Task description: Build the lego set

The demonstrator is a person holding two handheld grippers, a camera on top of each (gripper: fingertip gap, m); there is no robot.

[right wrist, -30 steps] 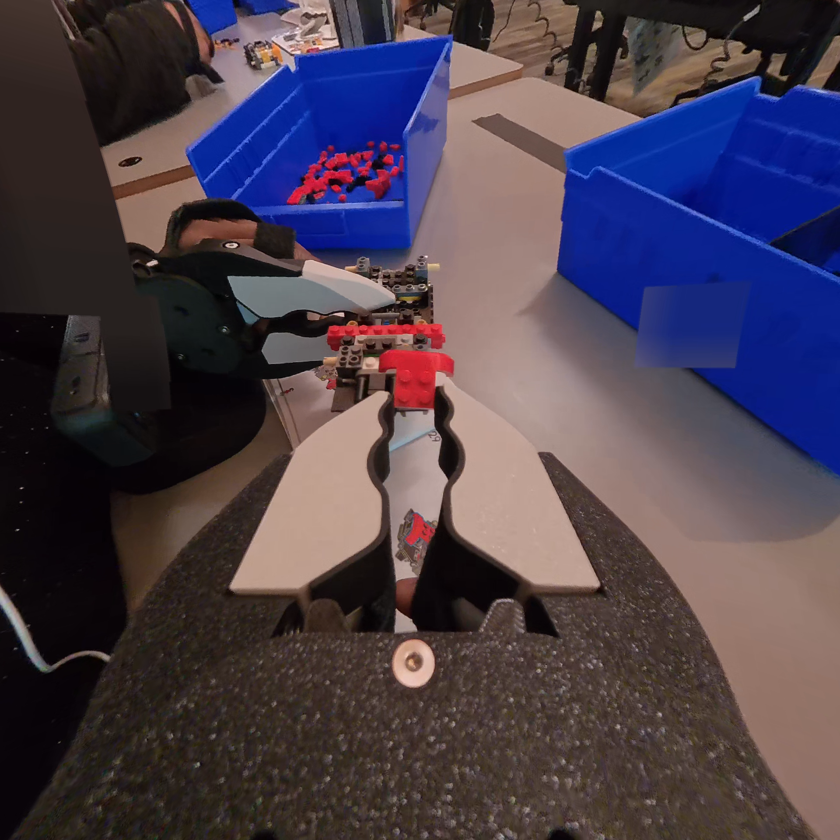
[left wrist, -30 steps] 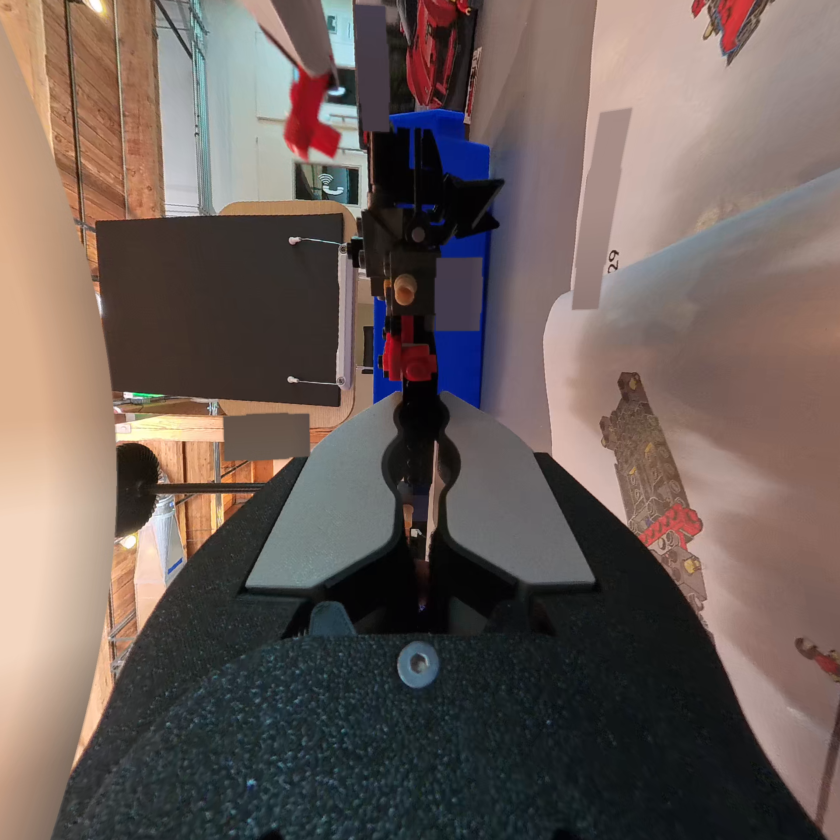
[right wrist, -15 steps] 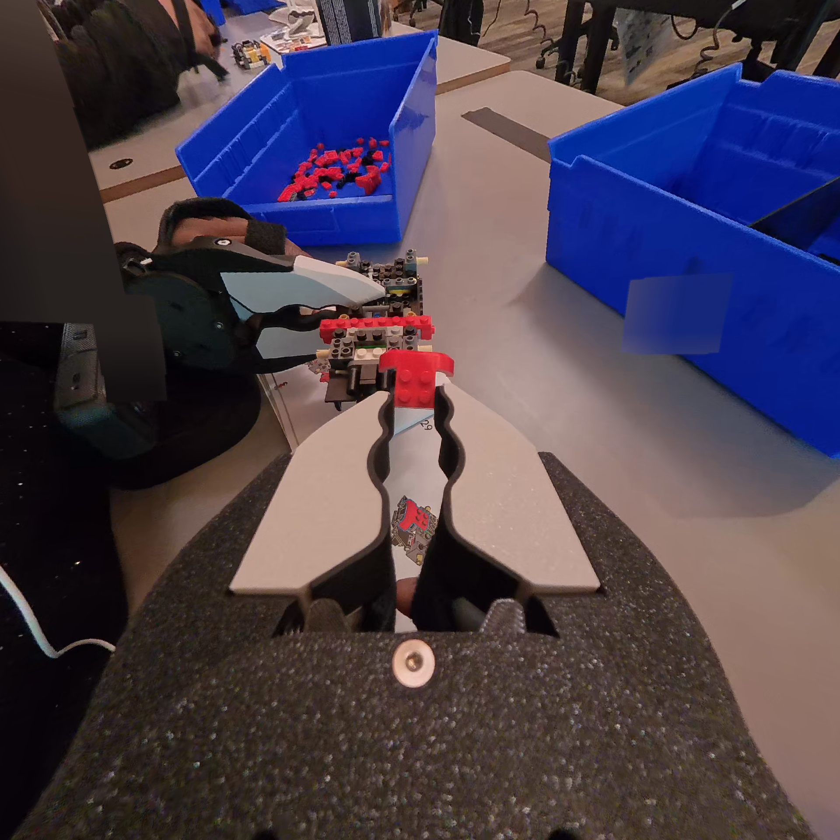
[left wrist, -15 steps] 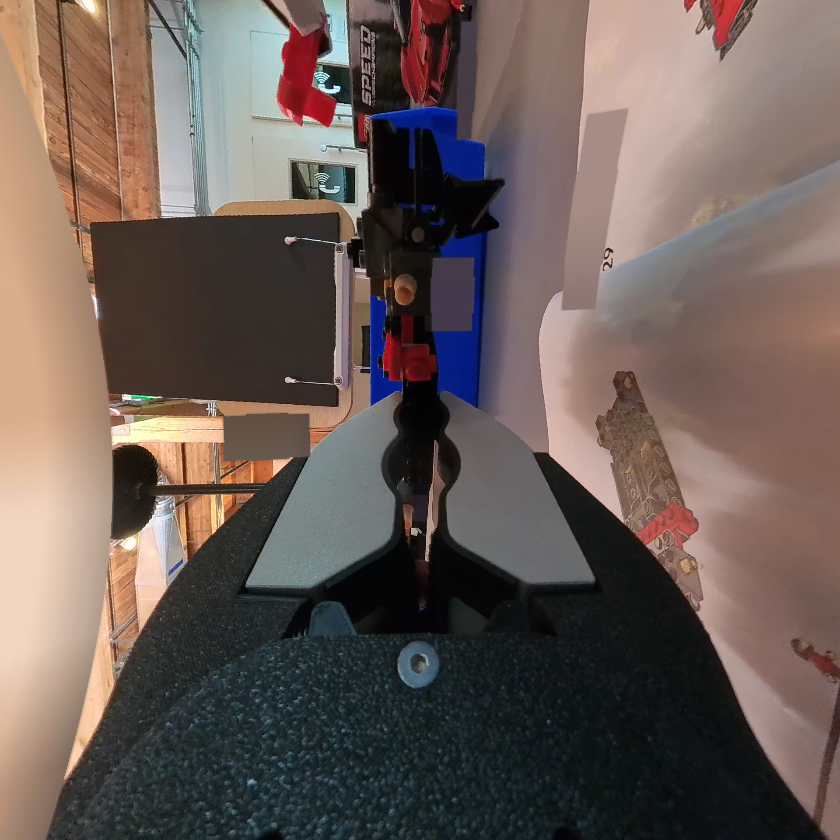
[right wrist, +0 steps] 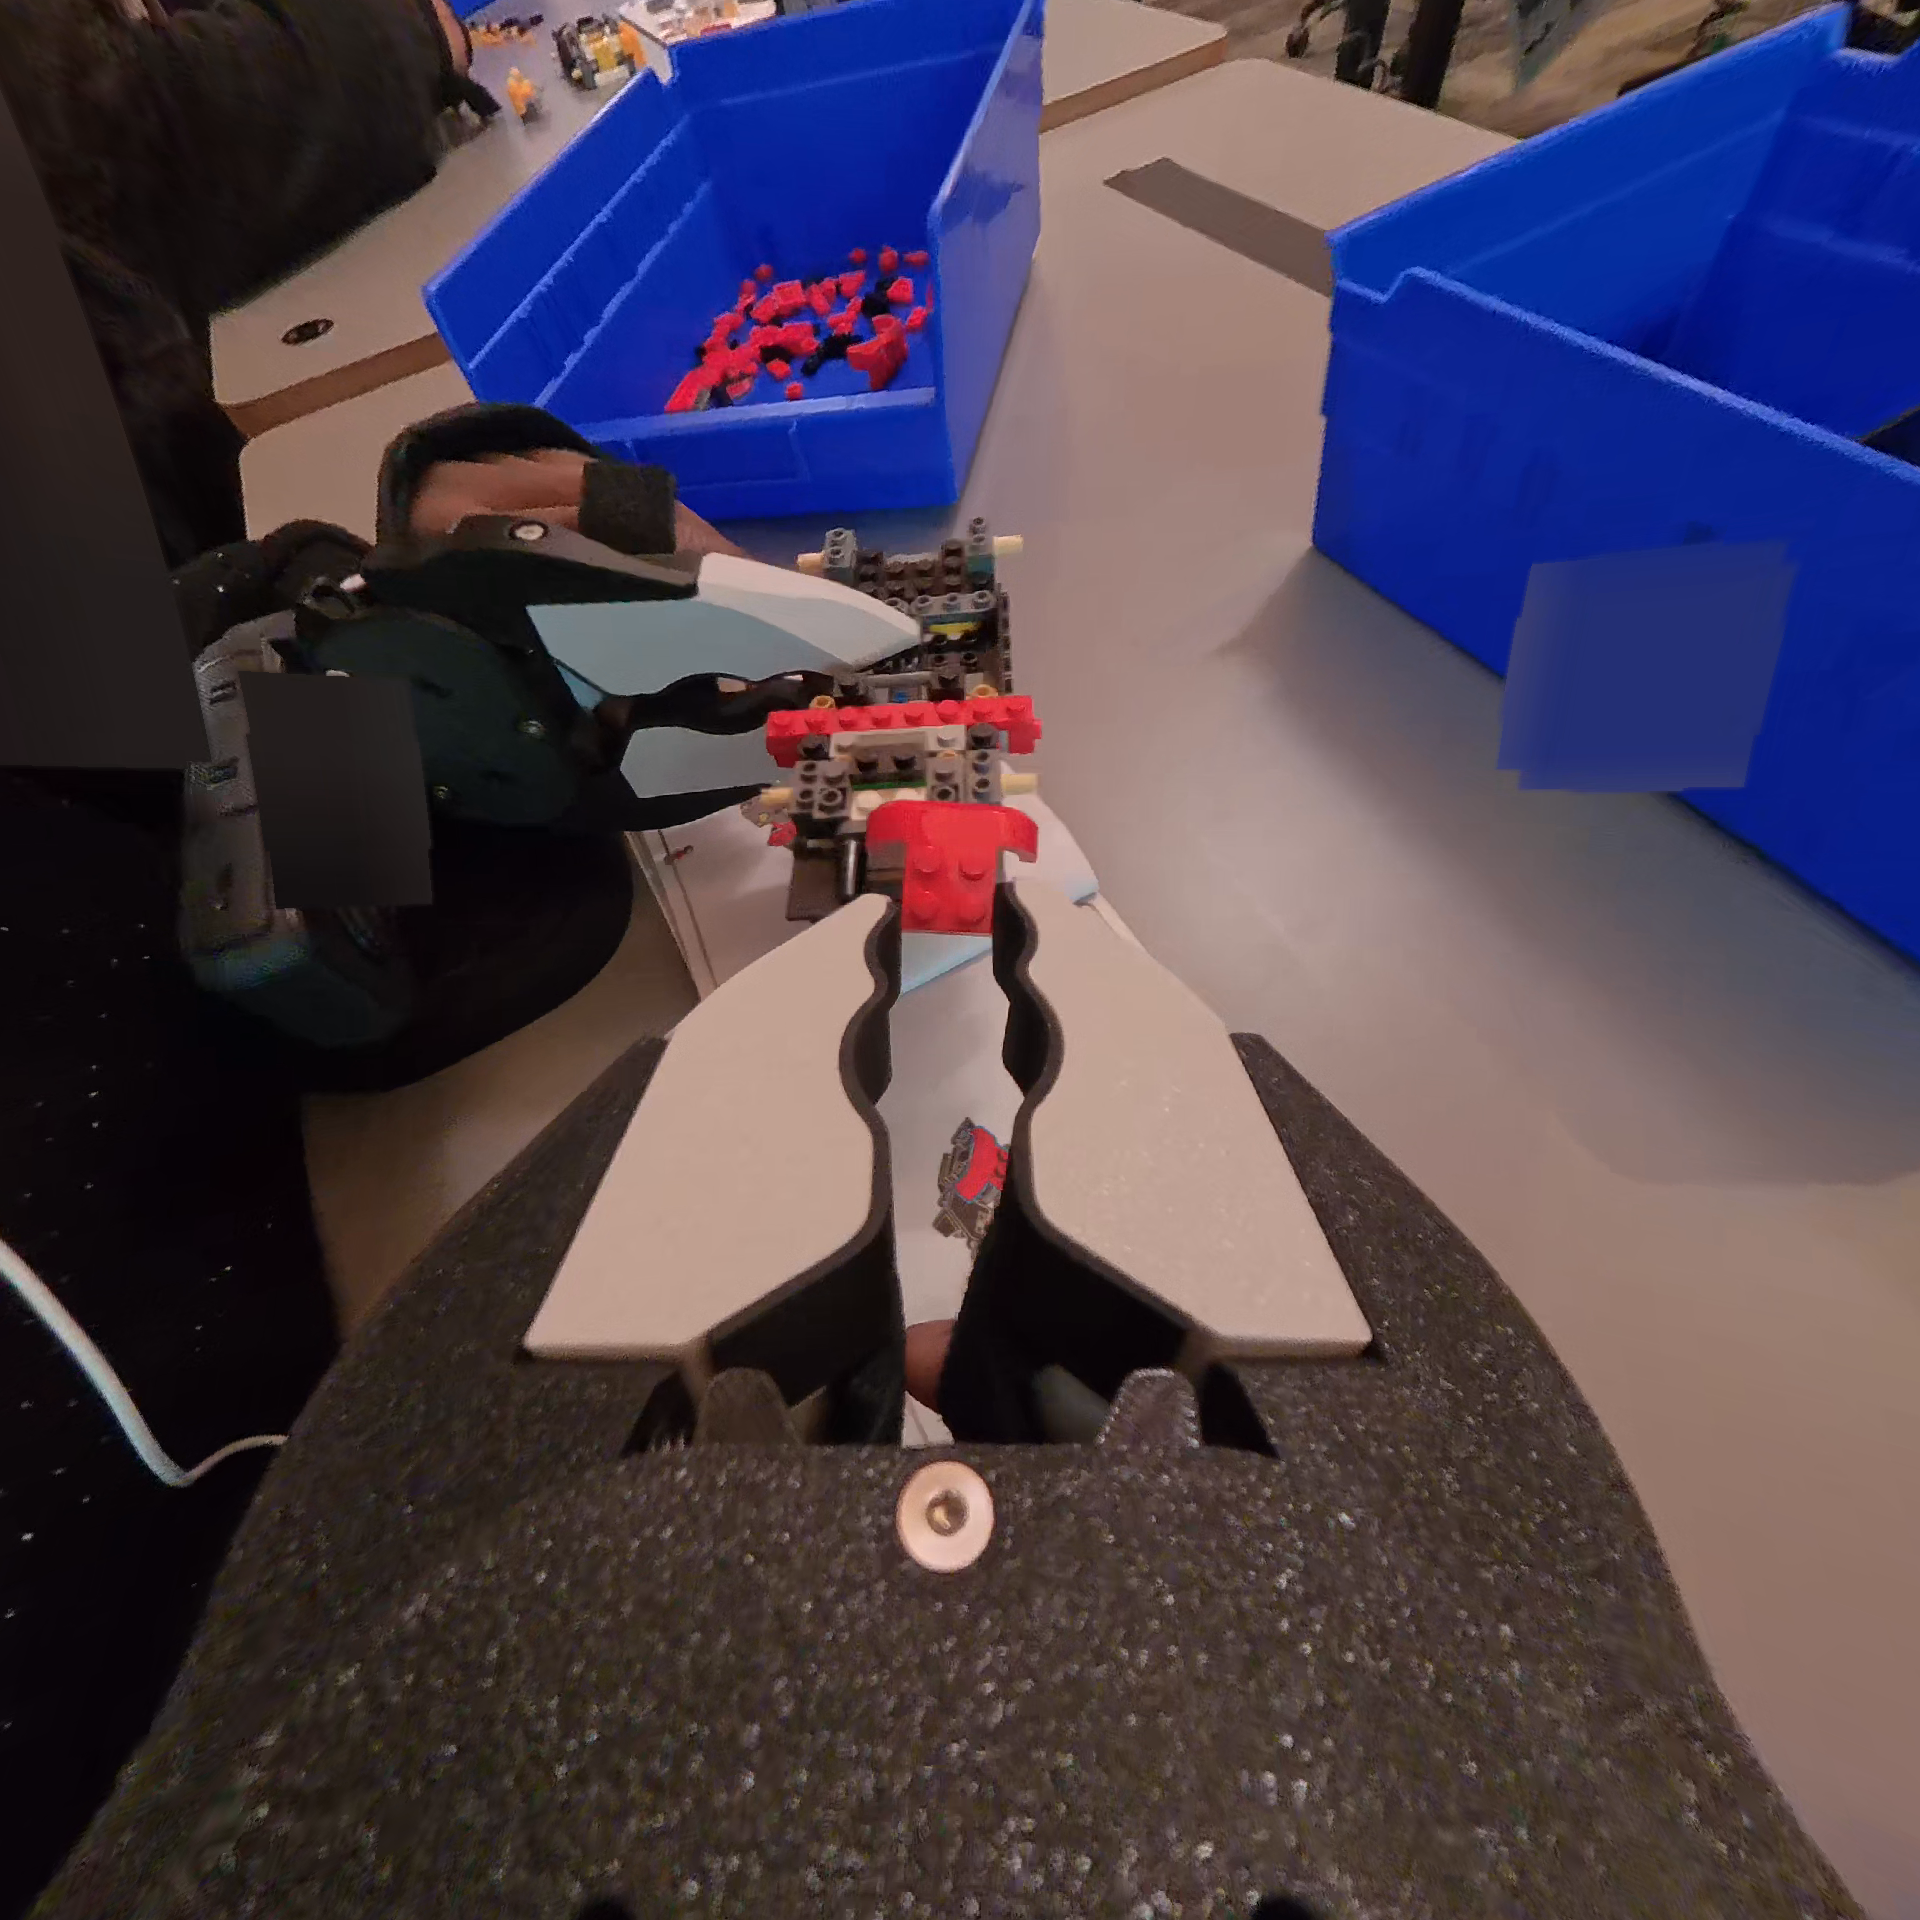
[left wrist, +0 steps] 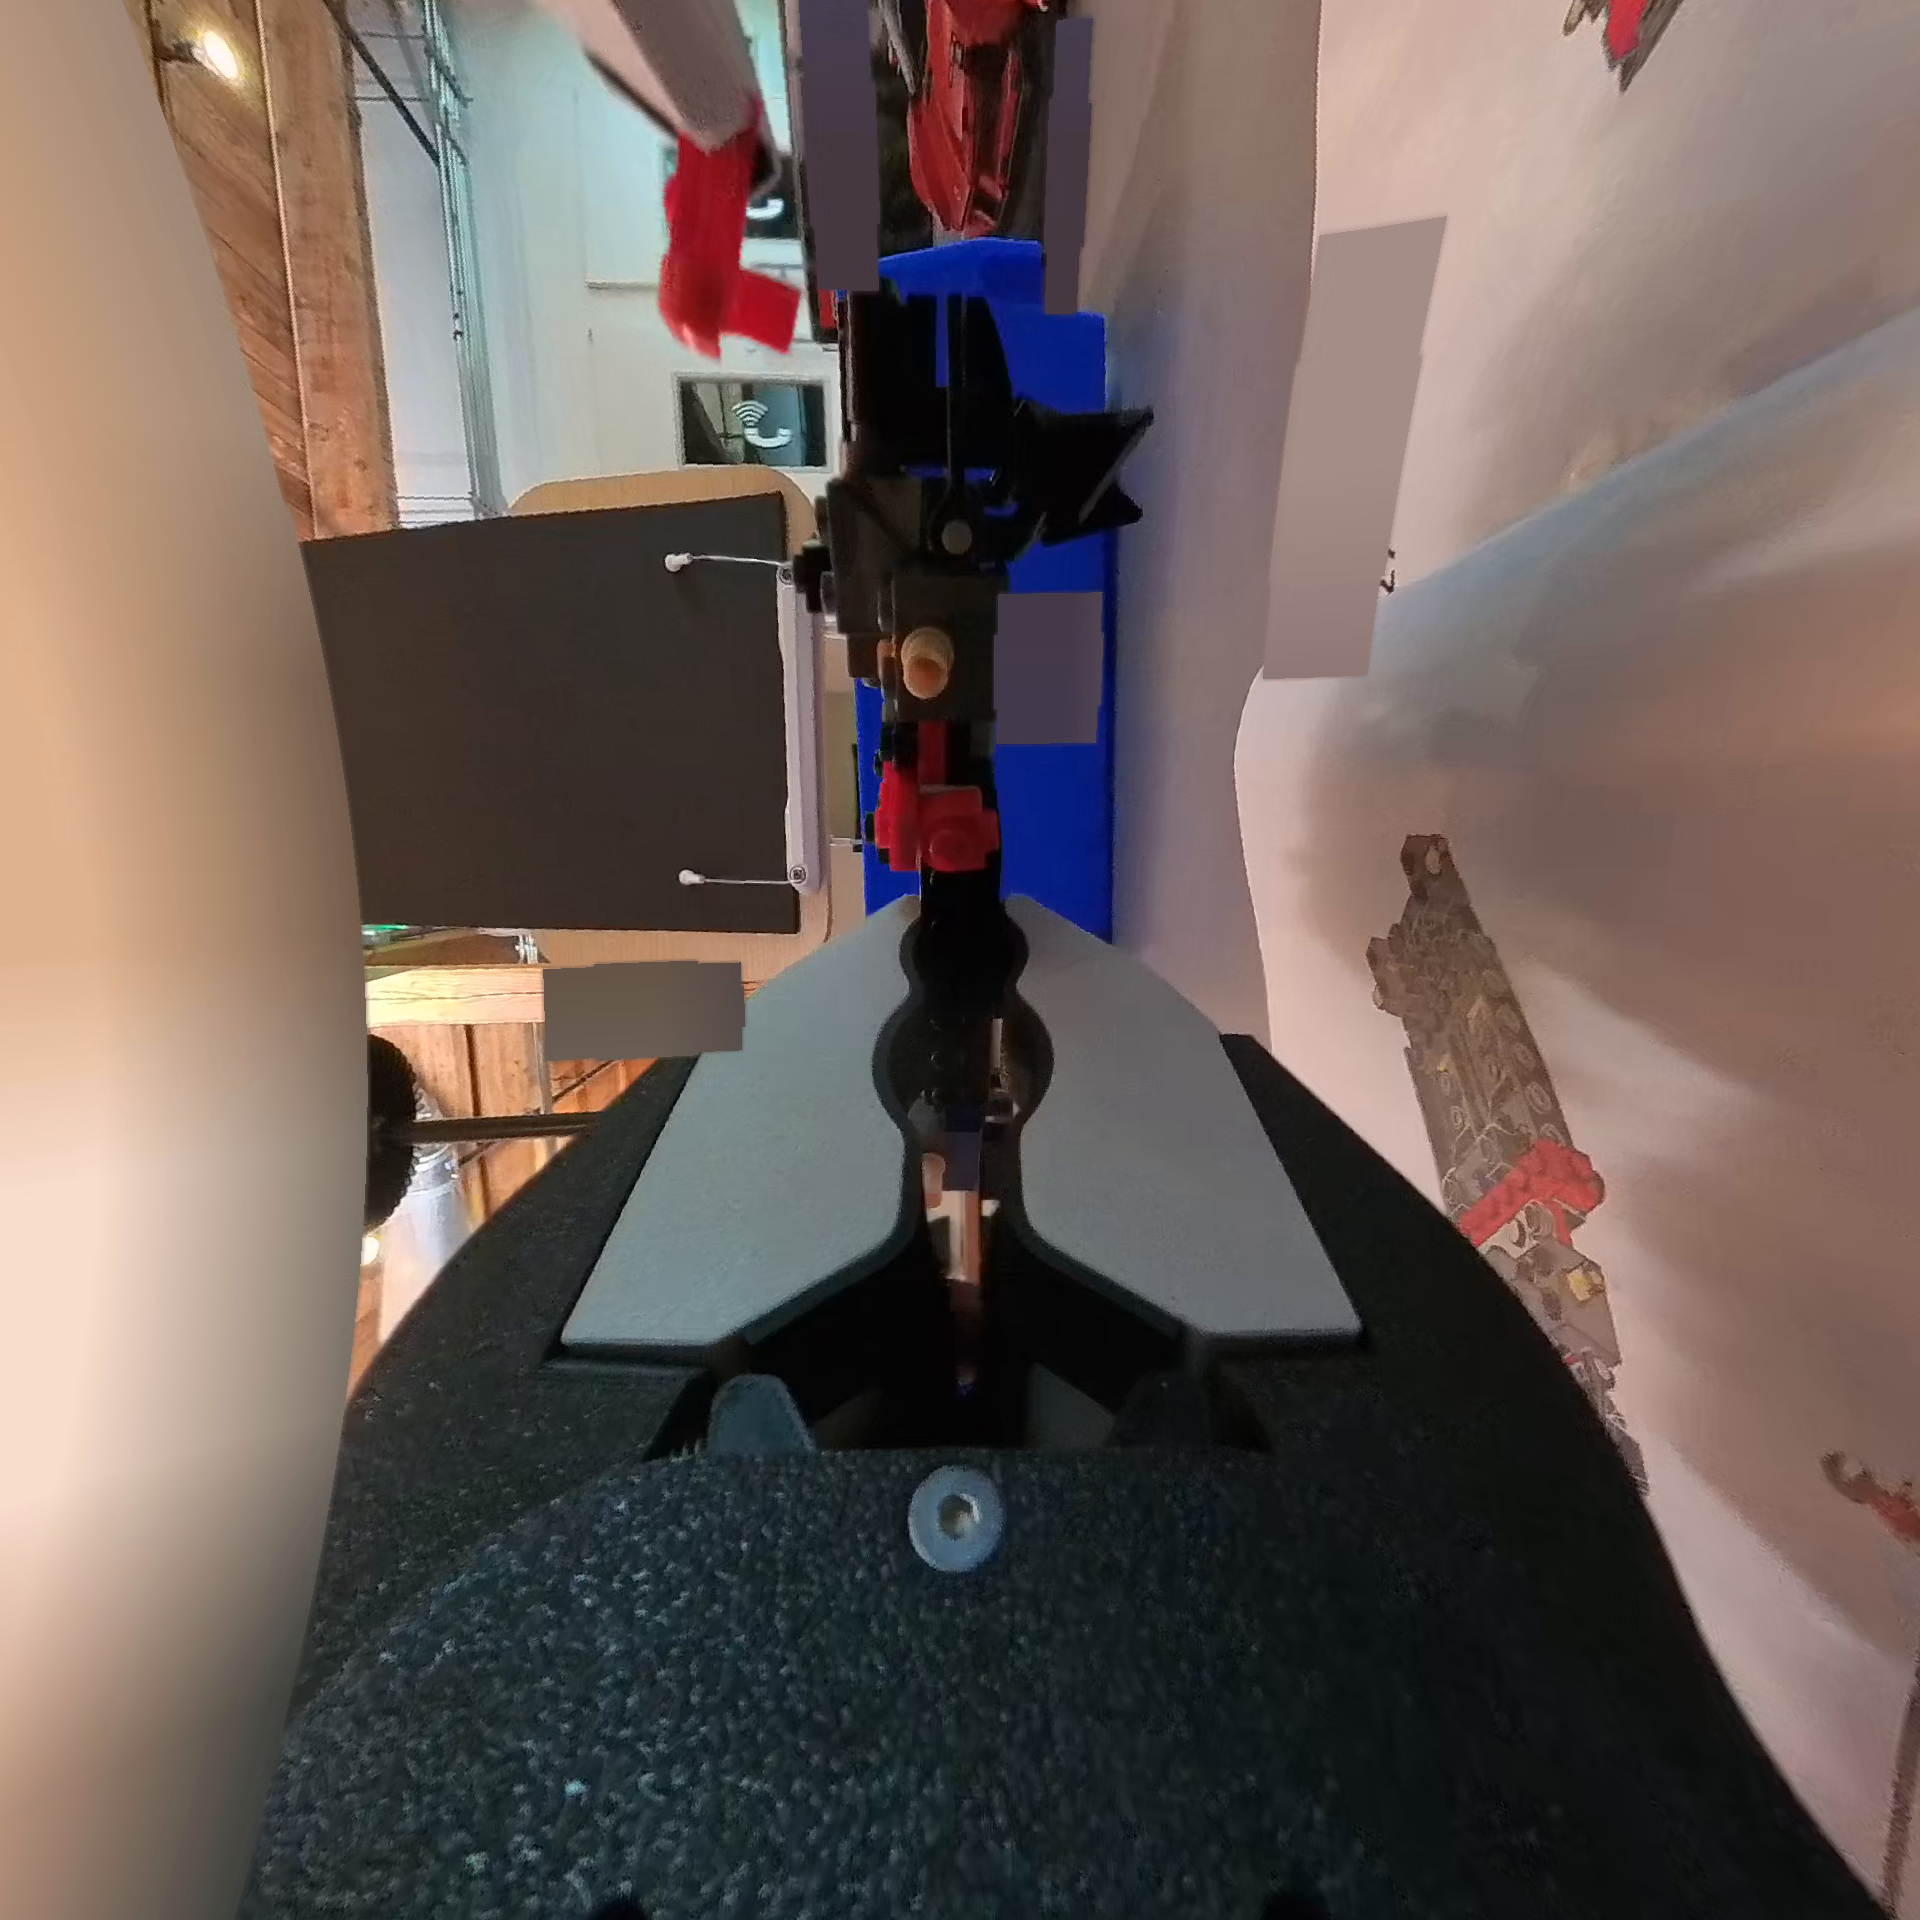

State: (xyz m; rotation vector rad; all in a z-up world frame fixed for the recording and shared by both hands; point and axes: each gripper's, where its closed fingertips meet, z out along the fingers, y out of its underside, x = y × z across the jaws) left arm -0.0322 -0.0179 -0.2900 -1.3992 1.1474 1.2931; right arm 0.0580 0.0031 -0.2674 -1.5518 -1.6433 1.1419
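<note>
Both grippers: black grainy bodies, grey fingers (right wrist: 748, 1122) w/ black pads, silver screw (right wrist: 943, 1515).

The counter (right wrist: 1299, 727) has a smooth grey top with a strip of dark tape (right wrist: 1216, 213) near its far edge. A second table (right wrist: 343, 343) with a wood-coloured edge stands behind it. In the left wrist view, a wood-plank wall (left wrist: 312, 312), a pale wall (left wrist: 551, 208) and a lit ceiling lamp (left wrist: 213, 47) are visible.
</note>
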